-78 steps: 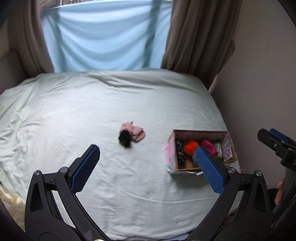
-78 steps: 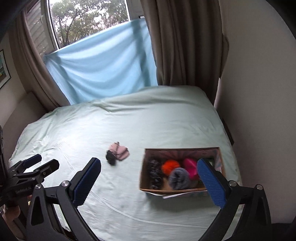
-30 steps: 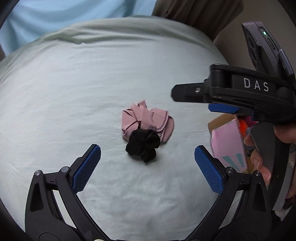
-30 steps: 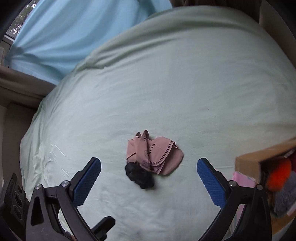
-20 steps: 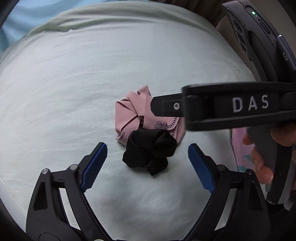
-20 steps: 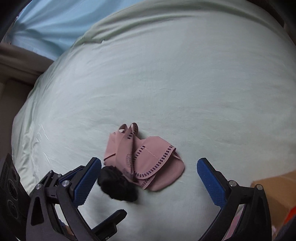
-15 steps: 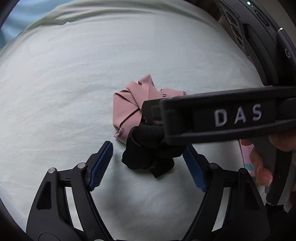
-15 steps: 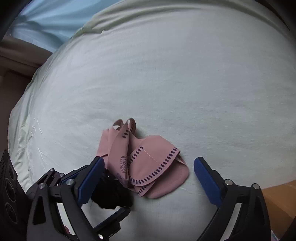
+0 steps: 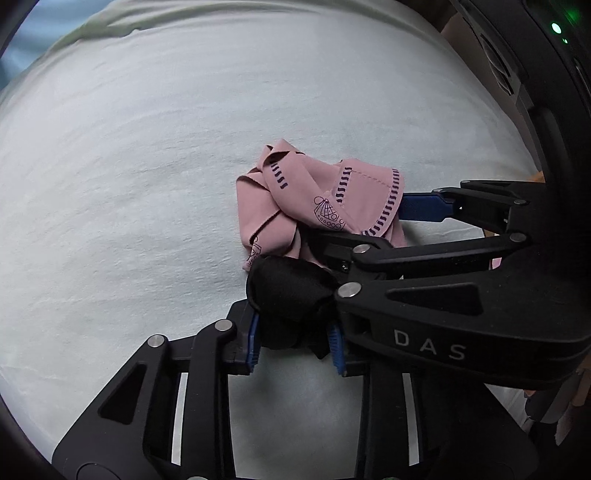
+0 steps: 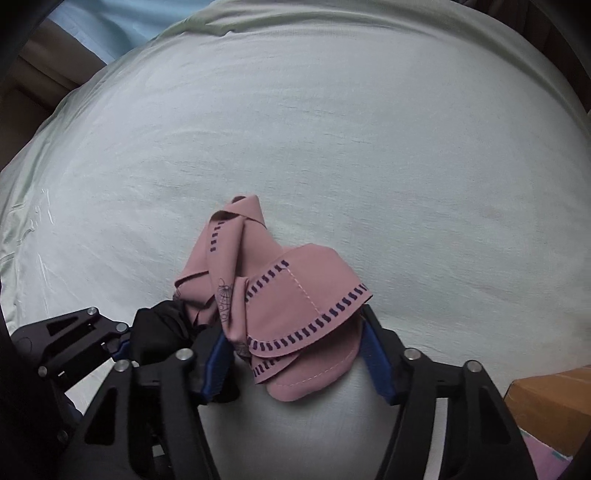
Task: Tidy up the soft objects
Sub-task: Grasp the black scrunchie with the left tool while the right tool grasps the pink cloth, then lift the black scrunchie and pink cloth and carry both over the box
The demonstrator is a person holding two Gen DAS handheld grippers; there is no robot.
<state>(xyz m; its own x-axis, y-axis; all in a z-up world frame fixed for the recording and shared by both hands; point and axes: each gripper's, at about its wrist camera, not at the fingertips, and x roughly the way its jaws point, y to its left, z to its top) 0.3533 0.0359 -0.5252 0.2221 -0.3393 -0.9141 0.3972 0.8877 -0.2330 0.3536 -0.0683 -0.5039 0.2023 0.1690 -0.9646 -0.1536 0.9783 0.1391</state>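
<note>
A crumpled pink cloth [image 9: 325,206] with dark dashed trim lies on the pale green bed sheet [image 9: 147,147], with a black scrunchie [image 9: 291,295] against its near side. My left gripper [image 9: 295,347] is shut on the black scrunchie. My right gripper [image 10: 295,354] has its jaws closing around the pink cloth [image 10: 295,306], pads at its sides. The right gripper also crosses the left wrist view [image 9: 424,236], partly hiding the cloth. The scrunchie [image 10: 159,332] shows at the left of the right wrist view.
A cardboard box corner [image 10: 550,406] sits at the right, close to my right gripper. The bed sheet [image 10: 332,129] spreads wide beyond the cloth. A blue curtain [image 10: 110,22] and brown drape lie past the bed's far edge.
Both grippers dropped onto the pile. The left jaws closed on the black scrunchie. The right jaws narrowed around the pink cloth.
</note>
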